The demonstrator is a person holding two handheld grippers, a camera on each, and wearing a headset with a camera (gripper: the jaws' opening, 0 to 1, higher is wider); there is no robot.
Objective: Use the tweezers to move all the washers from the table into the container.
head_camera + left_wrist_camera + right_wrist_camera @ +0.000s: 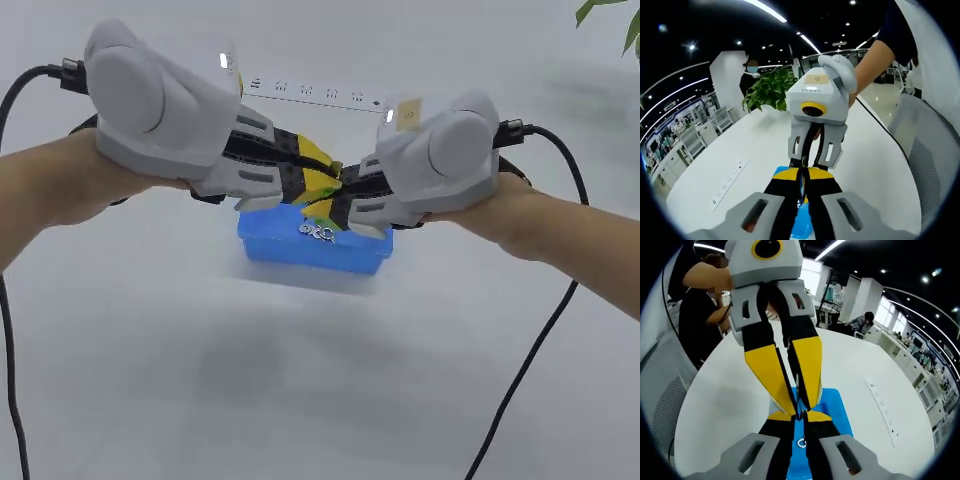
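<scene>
You are clenching the left hand-held gripper (pixel 803 176) and right hand-held gripper (pixel 801 415) above the container (pixel 300 252); washers (pixel 317 232) are lying inside, so the task is probably finishing.

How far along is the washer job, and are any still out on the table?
Nearly done, it seems. Done: several washers lie in the blue container. In hand: the left gripper and right gripper meet tip to tip above it, jaws closed; whether they pinch tweezers is too fine to tell. Left: the table around the container looks bare of washers, so probably little or nothing.
</scene>
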